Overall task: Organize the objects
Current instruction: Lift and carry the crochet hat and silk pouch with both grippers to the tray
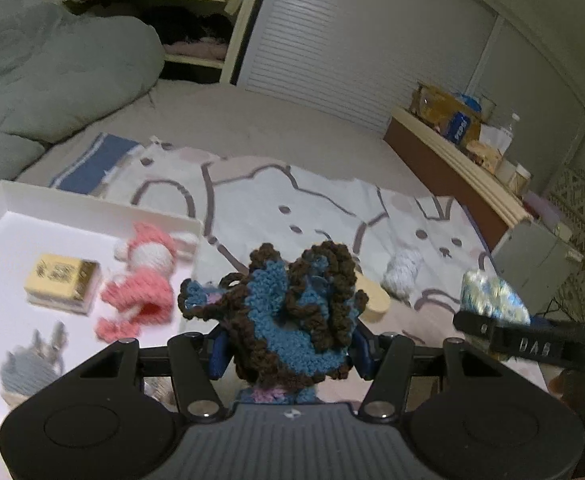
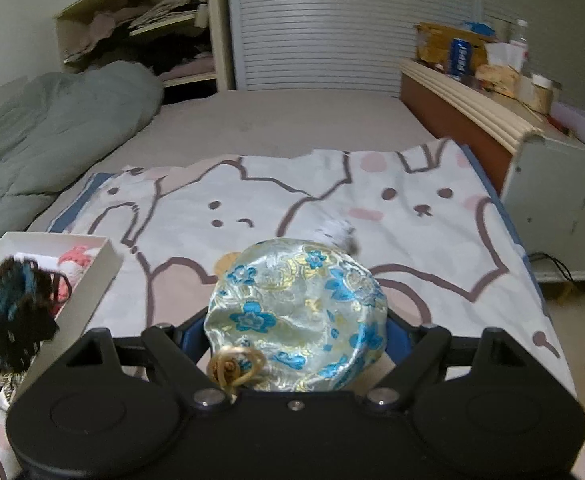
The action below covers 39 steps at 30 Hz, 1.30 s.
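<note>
left claw [image 1: 288, 344] is clamped on a blue and brown crochet doll [image 1: 292, 312], and the doll is bulky enough that it hides most of both blue fingers, so only slivers of them show at its sides. off to the left of that claw sits a white box [image 1: 92, 208] on the bed, with a pink crochet doll [image 1: 140, 280], a small yellow block [image 1: 60, 282] and a grey fuzzy thing [image 1: 32, 364] inside, all smeared by blur; the grey one is hard to make out and partly cut off by the claw body. just ahead of the doll a tan round piece [image 1: 374, 300] peeks out, mostly hidden. further ahead and right lies a white crochet lump [image 1: 402, 276] on the bunny-print blanket [image 1: 312, 208]. right claw [image 2: 296, 340] is closed around a silky floral pouch [image 2: 296, 316] with blue flowers, its gold cord loop [image 2: 234, 364] hanging at the near left. the pouch blocks the fingertips here too. from the right wrist view the left claw's doll shows at the far left edge, blurred, over the box corner. shelf clutter [image 2: 472, 56] beyond the bed is too small to read.
</note>
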Available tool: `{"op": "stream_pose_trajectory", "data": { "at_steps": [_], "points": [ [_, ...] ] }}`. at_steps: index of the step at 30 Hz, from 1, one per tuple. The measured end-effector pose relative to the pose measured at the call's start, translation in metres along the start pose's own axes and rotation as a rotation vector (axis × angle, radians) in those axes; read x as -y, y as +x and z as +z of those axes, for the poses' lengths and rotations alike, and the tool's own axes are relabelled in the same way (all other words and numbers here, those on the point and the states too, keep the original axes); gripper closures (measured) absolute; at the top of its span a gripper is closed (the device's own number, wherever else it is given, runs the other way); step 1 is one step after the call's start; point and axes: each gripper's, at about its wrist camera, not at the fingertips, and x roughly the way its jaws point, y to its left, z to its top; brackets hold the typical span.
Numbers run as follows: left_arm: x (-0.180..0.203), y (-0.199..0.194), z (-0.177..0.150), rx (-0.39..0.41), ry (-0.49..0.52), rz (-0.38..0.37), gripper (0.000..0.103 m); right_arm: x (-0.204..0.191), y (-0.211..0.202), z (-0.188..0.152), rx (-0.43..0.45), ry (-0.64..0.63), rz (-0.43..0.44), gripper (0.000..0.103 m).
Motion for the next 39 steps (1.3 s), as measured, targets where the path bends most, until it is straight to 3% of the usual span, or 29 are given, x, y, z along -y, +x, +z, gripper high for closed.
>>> {"op": "stream_pose_trajectory", "data": {
  "at_steps": [8,16,29,39],
  "points": [
    [-0.041,-0.032,0.032,0.084,0.018,0.052,0.046,-0.041,-0.001,0.014,0.02,-0.046,0.042,0.018],
    [-0.109,-0.057,0.049,0.103,-0.001,0.143,0.045,-0.1,0.001,0.031,0.04,-0.056,0.122,0.018],
    [-0.223,-0.074,0.061,0.065,-0.076,0.213,0.045,-0.222,0.017,0.028,0.02,-0.135,0.302,0.018],
    [-0.276,-0.059,0.067,0.008,-0.049,0.171,0.045,-0.323,0.043,0.001,-0.036,-0.242,0.471,0.018]
  ]
}}
